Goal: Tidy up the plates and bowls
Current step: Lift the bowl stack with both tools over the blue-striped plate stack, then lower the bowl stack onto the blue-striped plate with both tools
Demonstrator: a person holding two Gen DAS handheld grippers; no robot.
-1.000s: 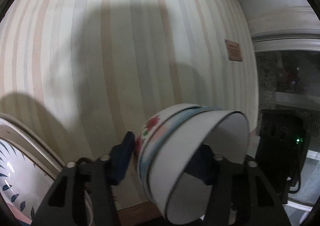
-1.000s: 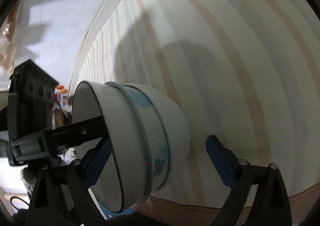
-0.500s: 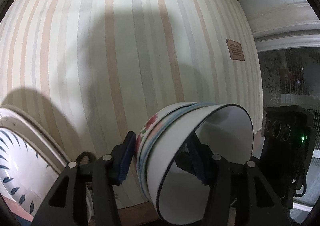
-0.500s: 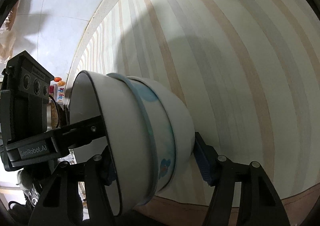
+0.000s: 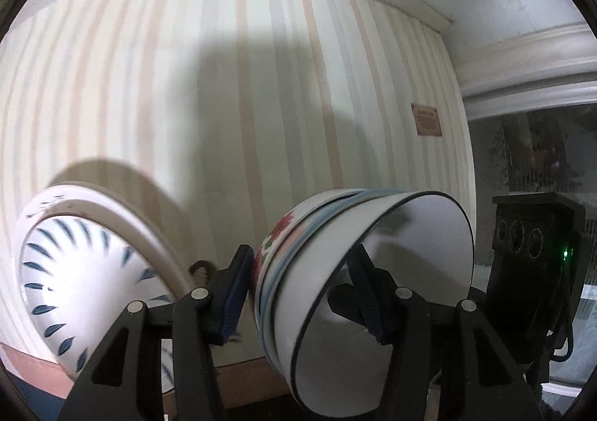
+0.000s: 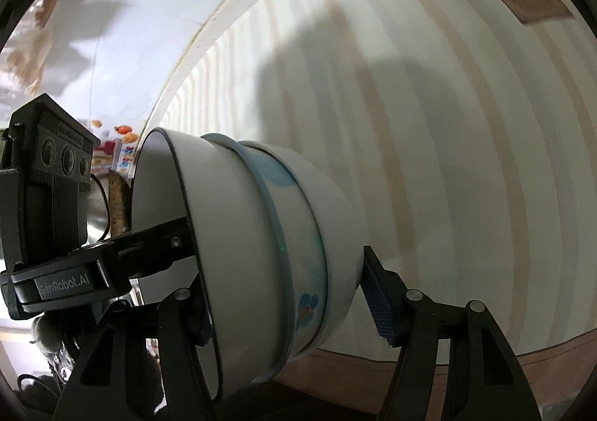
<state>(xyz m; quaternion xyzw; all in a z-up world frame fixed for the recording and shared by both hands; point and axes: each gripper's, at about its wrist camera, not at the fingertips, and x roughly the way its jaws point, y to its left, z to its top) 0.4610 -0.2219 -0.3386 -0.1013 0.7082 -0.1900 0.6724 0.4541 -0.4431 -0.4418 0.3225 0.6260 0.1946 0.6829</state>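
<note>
A stack of nested bowls [image 5: 358, 283] lies between both grippers, held up off the striped tablecloth [image 5: 186, 85]. The outer bowl has red flowers, a blue-rimmed one sits inside it, and a white black-rimmed one is innermost. My left gripper [image 5: 302, 294] is shut on the stack: one pad on the outside, one inside the bowl. In the right wrist view the same stack [image 6: 261, 256] fills the middle. My right gripper [image 6: 287, 305] is also shut on it, one finger inside the rim and one pad at the base. The left gripper body [image 6: 48, 212] shows at left.
A stack of plates [image 5: 86, 271] with blue leaf marks lies at the left in the left wrist view, close to the left finger. A brown label [image 5: 427, 120] sits on the cloth. The right gripper body [image 5: 533, 271] shows at right. Shelves with goods [image 6: 112, 144] stand far behind.
My right gripper has closed onto the bowl stack from open. Both grippers and the stack have shifted, and more of the plate stack has come into the left wrist view.
</note>
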